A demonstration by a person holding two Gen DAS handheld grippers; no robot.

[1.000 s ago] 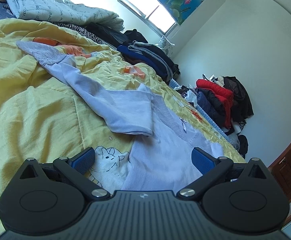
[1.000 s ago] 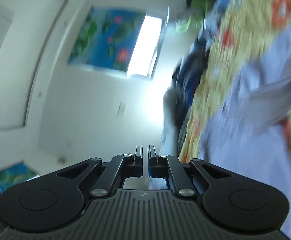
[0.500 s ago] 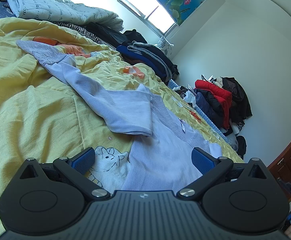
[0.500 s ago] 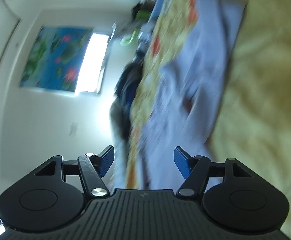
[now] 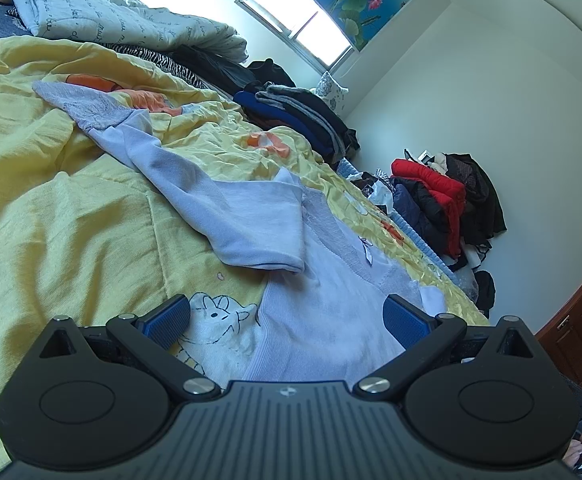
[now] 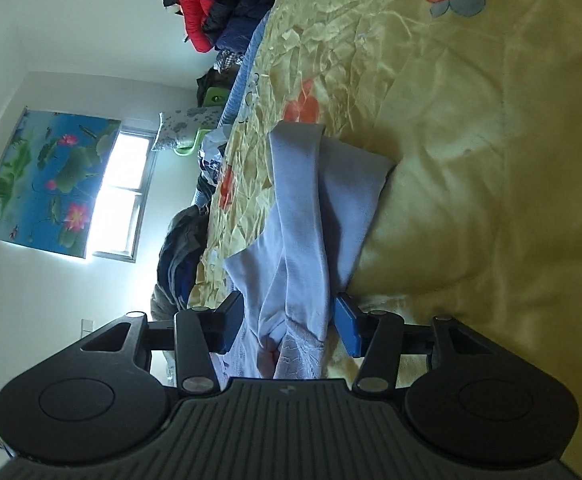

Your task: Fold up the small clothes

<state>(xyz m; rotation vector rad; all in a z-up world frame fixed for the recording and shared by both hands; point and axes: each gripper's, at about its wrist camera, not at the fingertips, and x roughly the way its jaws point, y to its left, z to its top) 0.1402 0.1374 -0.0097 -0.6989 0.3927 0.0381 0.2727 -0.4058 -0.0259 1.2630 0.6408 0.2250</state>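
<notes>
As the right gripper, shut a second ago, closes around the lilac top's sleeve at twelve o'clock, the left gripper stays wide open, empty.

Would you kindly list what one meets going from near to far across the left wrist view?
Left gripper → lilac top → yellow quilt → dark folded clothes → window.

A matt, soft knit cloth is being shown by the pale lilac garment, crinkled woven cotton by the yellow quilt, and ribbed matt black plastic by the left gripper.
</notes>
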